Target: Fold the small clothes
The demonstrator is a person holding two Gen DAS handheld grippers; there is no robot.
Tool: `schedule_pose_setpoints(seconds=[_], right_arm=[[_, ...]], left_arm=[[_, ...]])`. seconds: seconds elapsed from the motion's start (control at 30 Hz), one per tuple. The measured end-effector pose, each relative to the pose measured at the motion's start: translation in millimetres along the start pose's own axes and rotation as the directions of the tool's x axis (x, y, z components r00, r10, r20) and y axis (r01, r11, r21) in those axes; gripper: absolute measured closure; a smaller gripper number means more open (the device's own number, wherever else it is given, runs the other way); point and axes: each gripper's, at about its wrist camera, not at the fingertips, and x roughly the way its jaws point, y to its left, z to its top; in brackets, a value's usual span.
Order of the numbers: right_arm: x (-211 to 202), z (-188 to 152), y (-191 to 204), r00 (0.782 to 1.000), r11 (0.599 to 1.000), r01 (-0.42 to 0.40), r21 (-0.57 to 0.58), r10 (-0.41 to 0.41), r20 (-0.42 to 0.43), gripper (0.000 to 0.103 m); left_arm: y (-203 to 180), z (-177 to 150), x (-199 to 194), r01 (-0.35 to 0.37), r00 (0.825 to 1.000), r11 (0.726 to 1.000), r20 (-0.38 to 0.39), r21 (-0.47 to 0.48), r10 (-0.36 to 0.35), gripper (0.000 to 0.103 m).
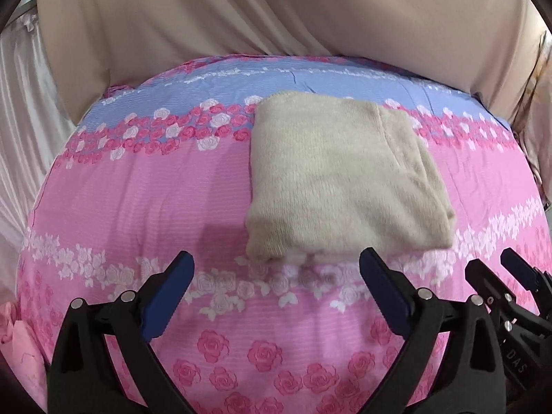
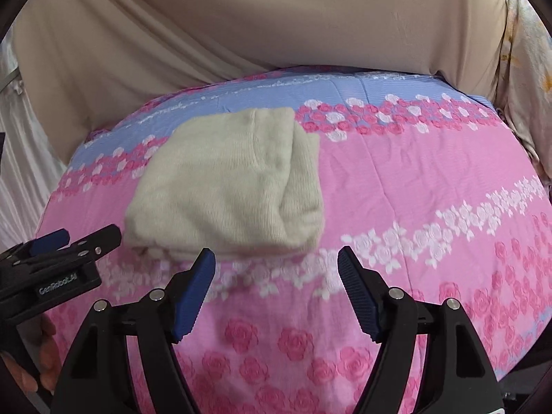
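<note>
The garment (image 1: 341, 186) is soft with blur at its near edge in both views, so the layers of the fold there cannot be counted. The right gripper (image 1: 517, 276) is cut by the picture's right side in the left view. The left gripper (image 2: 79, 238) is cut at the left side in the right view, and the hand (image 2: 45, 355) under it shows only partly

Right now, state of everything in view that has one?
cream knit garment: folded into a compact rectangle, lying flat on the cover, not gripped.
left gripper: open, fingers empty, short of the garment's near edge.
right gripper: open, fingers empty, also short of the garment.
floral bed cover: spread flat, mostly smooth.
</note>
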Motion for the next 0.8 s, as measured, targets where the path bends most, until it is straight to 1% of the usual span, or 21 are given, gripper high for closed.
schedule_pose_setpoints(seconds=[0.03,0.1,0.23,0.3,0.37,0.43,0.5,0.53,0.6,0.8], right_arm=[[-0.9,-0.5,-1.9,1.000,1.000,-0.006,-0.010,0.006,0.005,0.031],[-0.7,0.4,-7.8,0.999,0.999,-0.032,-0.028,0.032,0.009,0.029],[3.4,-5.3,-22.5,0.995,0.996,-0.088,-0.028,0.087,-0.057,0.029],[5.8,-11.3,-24.2,0.992,0.994,-0.097,-0.047,0.093,-0.079,0.029],[3.1,-17.8,-22.9,0.996,0.997,-0.059,-0.052,0.056,-0.064,0.029],[-2.8,-22.7,-23.6,0.999,0.999,-0.036,-0.008,0.035,-0.041,0.029],[-9.2,-28.3,-23.1,0.999,0.999,-0.024,0.043,0.026,-0.036,0.029],[-10.8,-29.5,-21.1,0.999,0.999,-0.028,0.038,0.029,-0.032,0.029],[-12.5,-31.8,-14.1,1.000,1.000,0.005,0.003,-0.005,-0.030,0.029],[-21.3,-34.3,-12.4,1.000,1.000,0.017,0.014,-0.016,-0.013,0.028]], left_arm=[[-2.4,-3.8,-2.2,-0.002,1.000,1.000,0.000,-0.010,0.002,0.009],[-8.4,-11.7,-7.2,-0.031,1.000,0.999,0.001,-0.045,0.031,0.009],[-23.5,-26.7,-20.7,-0.127,0.991,0.987,0.024,-0.093,0.130,0.009],[-27.7,-33.2,-25.6,-0.157,0.986,0.982,0.034,-0.102,0.162,0.009],[-27.4,-38.9,-27.6,-0.154,0.987,0.982,0.031,-0.106,0.158,0.009],[-24.7,-43.3,-29.7,-0.135,0.989,0.986,0.043,-0.100,0.139,0.009],[-21.9,-44.5,-28.8,-0.138,0.990,0.988,0.023,-0.071,0.140,0.009],[-19.4,-44.8,-29.8,-0.127,0.991,0.990,0.022,-0.065,0.129,0.009],[-14.6,-45.6,-32.5,-0.114,0.993,0.991,0.036,-0.069,0.116,0.009],[-8.4,-46.3,-35.6,-0.117,0.992,0.990,0.046,-0.075,0.121,0.009]])
